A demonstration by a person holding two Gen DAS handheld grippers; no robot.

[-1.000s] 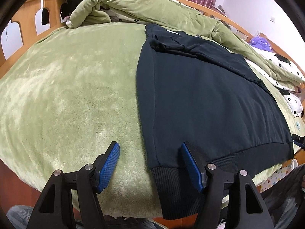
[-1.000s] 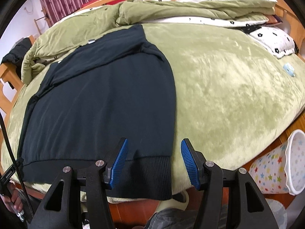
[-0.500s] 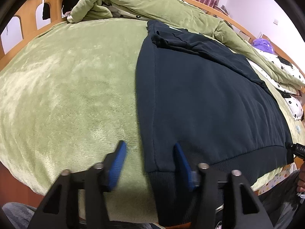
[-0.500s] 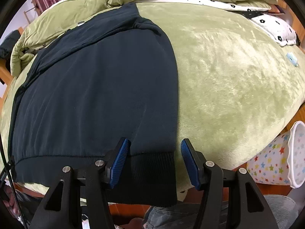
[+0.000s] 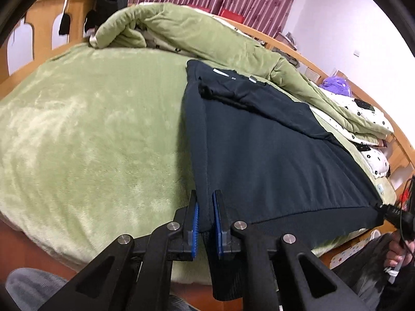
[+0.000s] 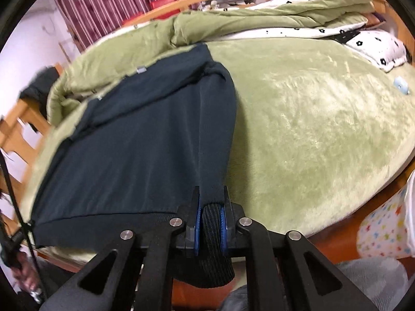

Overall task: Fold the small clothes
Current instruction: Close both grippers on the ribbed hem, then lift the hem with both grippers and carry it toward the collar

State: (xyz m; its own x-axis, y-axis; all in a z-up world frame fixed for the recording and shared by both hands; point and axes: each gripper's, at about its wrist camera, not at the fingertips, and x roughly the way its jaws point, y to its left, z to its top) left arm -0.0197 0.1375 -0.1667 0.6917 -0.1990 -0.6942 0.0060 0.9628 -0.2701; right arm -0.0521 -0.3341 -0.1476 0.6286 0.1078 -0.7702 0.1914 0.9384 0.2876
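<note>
Sweatshirt fabric, dark navy, lay spread on the green plush bed cover, its ribbed hem at the near edge of the bed and its sleeves folded across the far end. The left gripper was clenched on the hem's left corner, while the right gripper was closing on the right corner (ribbing bunched between its blue pads). Beyond lay a rumpled green quilt, and a star-patterned bin stood beside the bed.
</note>
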